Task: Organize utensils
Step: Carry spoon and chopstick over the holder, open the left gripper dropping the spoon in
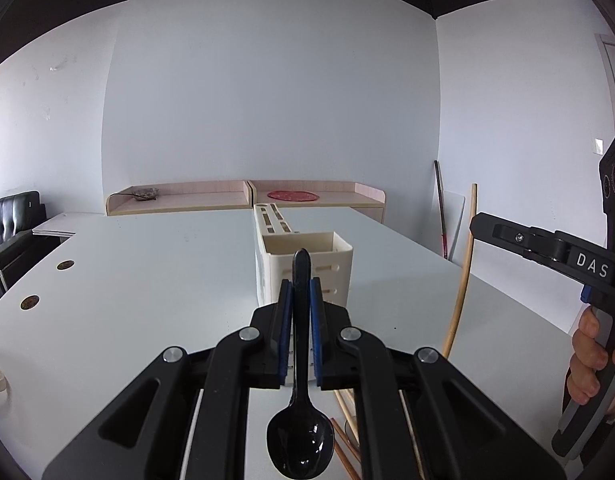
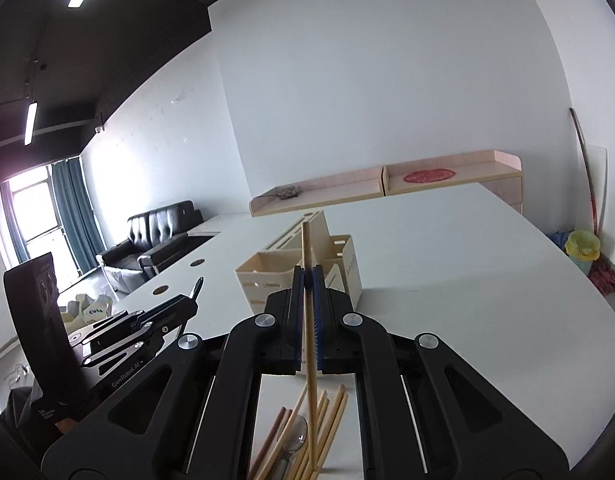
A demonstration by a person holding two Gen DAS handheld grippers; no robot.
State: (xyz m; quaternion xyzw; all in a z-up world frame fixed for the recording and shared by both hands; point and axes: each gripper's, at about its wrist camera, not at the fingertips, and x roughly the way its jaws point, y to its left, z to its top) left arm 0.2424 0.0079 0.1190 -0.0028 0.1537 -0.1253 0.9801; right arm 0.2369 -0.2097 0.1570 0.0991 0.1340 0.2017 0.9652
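Left gripper (image 1: 301, 300) pinches a black plastic spoon (image 1: 300, 432) by its handle, bowl trailing toward six o'clock, handle tip aimed at twelve. The cream slotted plastic utensil caddy (image 1: 307, 268) stands dead ahead on the white table (image 1: 127, 280), long axis running away toward twelve. Right gripper (image 2: 307, 292) is pressed tight on one pale wooden chopstick (image 2: 309, 320), held near upright; the caddy lies at twelve, left gripper judged slightly nearer
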